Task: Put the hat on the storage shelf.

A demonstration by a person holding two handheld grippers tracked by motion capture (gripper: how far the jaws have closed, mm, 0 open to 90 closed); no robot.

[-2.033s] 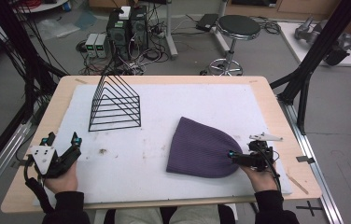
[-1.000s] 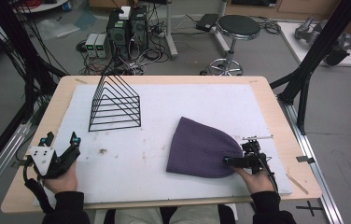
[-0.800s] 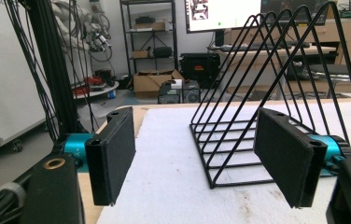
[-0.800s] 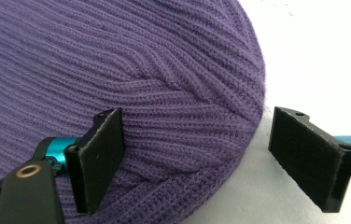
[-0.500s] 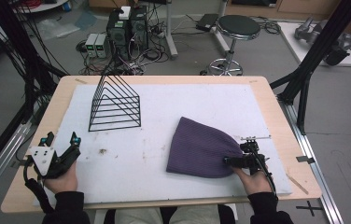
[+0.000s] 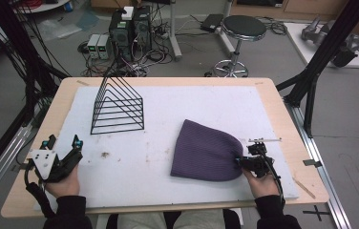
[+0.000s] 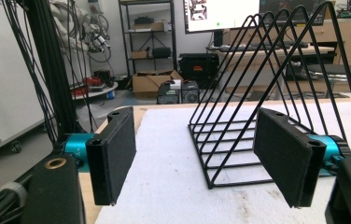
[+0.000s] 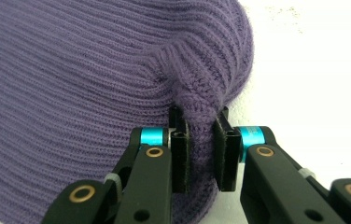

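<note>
Right gripper (image 8: 200,140) has its jaws nearly shut, pinching a fold at the near right corner of the purple hat (image 6: 206,151), which lies flat on the white mat (image 6: 263,109), right of centre. From that gripper the hat stretches away to the left and far side. Left gripper (image 6: 63,143) rests wide open and empty at the near left, well apart from the hat. The black wire rack (image 6: 118,107) stands far left, out of the way.
</note>
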